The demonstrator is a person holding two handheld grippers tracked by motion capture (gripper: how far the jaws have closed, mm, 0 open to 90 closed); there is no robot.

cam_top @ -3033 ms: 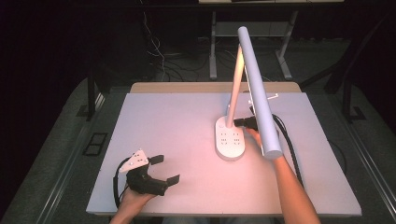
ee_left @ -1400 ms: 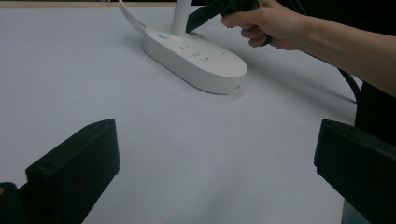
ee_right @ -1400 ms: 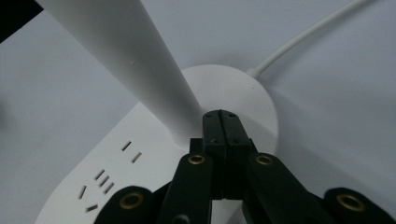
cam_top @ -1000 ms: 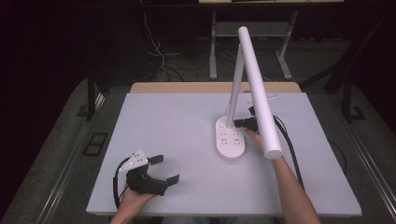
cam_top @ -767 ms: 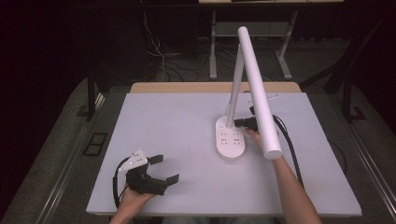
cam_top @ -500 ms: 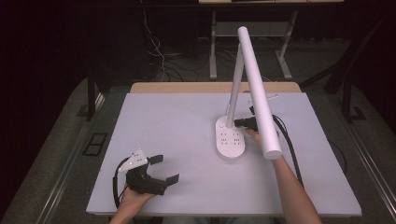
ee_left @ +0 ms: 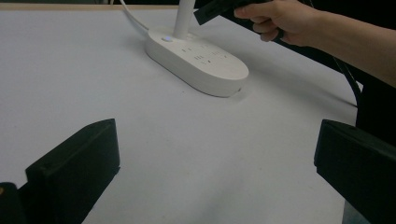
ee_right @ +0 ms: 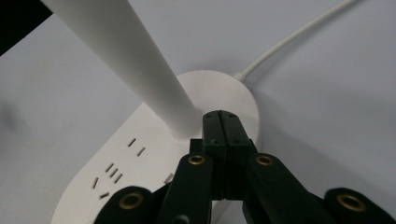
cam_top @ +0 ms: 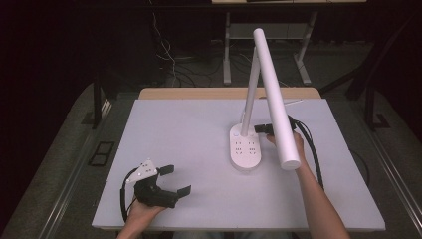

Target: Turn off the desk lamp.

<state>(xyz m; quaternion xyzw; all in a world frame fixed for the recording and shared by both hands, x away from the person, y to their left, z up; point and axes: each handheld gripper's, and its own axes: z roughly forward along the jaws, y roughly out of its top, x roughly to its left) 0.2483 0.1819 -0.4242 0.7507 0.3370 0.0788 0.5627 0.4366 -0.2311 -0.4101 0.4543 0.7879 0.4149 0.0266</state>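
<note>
A white desk lamp stands right of the table's middle, its oval base [cam_top: 245, 152] carrying several sockets and a small button [ee_left: 165, 38]. A slanted stem [ee_right: 130, 65] rises from the base, and the long tube head [cam_top: 273, 94] leans toward the front. My right gripper [cam_top: 259, 128] is shut with nothing between its fingers. Its joined tips [ee_right: 220, 116] hover over the base's back end, right beside the foot of the stem. My left gripper [cam_top: 178, 180] rests at the front left, jaws wide open on bare table [ee_left: 215, 177].
The lamp's white cable [ee_right: 289, 42] runs off the base toward the table's far edge. The grey-white table top [cam_top: 189, 124] has free room across its left half and its front. Black cable [cam_top: 311, 149] trails beside the right forearm. Dark floor and desk legs lie beyond.
The warm glow on the lamp's base and stem seen three seconds ago is gone. Over the last second neither hand has visibly moved.
</note>
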